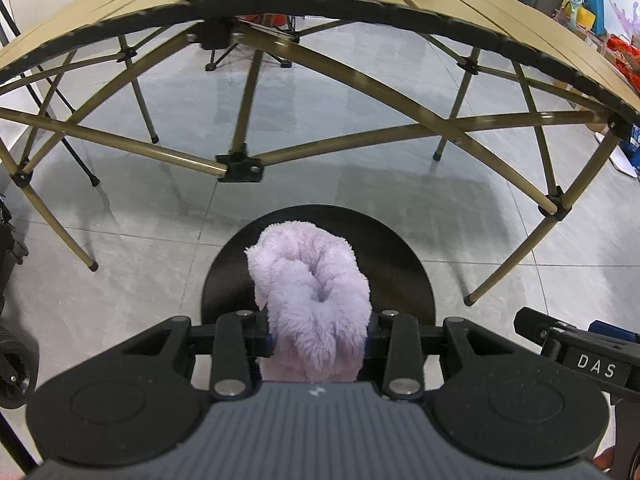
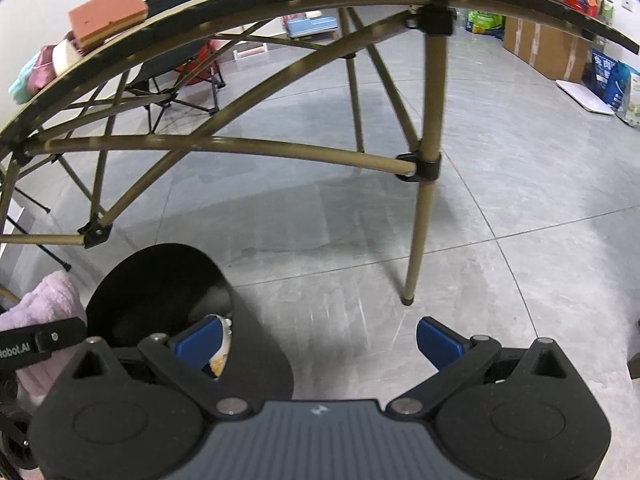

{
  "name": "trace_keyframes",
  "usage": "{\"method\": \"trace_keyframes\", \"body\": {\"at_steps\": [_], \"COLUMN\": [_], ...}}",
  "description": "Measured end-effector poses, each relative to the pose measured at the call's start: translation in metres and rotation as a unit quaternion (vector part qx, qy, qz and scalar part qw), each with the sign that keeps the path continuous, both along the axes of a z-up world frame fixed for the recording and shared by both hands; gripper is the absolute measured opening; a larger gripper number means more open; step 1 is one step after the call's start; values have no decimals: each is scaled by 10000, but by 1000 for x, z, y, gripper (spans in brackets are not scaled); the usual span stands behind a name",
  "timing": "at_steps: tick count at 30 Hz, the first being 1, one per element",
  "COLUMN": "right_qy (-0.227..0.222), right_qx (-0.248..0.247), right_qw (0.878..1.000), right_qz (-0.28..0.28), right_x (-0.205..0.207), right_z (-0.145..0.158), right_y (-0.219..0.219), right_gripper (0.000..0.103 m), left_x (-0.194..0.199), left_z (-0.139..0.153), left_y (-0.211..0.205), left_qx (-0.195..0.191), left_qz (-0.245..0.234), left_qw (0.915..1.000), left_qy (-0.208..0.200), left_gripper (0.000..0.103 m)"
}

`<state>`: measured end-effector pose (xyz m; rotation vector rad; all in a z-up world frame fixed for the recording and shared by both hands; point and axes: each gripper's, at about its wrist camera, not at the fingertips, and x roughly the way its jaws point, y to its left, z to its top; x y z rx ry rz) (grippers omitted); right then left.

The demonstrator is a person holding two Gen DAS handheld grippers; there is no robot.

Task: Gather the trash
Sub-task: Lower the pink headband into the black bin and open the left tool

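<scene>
Left gripper (image 1: 318, 340) clamps lilac fluffy cloth (image 1: 312, 296), seemingly above black bin (image 1: 404, 276).

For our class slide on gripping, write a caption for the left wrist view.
Left gripper shut on a fluffy lilac cloth, held above a round black bin beside a tan folding table.

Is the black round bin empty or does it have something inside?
Not empty: inside the black round bin something white and yellow shows behind the right claw's blue pad.
</scene>
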<state>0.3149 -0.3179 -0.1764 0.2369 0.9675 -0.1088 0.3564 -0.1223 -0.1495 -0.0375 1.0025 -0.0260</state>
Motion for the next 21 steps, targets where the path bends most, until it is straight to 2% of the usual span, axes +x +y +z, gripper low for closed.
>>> {"method": "trace_keyframes", "body": {"at_steps": [7, 13, 21], "right_qy": [46, 44, 144], "right_qx": [-37, -34, -22], "right_qw": [9998, 9995, 9992], "right_qz": [-196, -298, -384], "right_x": [-4, -8, -8], "right_z": [-5, -7, -13], "right_y": [-18, -27, -35], "right_gripper": [103, 103, 103], "left_x": [8, 14, 31], "left_z": [-5, -18, -32], "left_y": [-14, -24, -18], "left_qx": [-35, 81, 192], "left_qz": [9, 11, 247], "left_qw": [9999, 9996, 9987], "left_qy": [112, 260, 408], "left_gripper": [36, 36, 36]}}
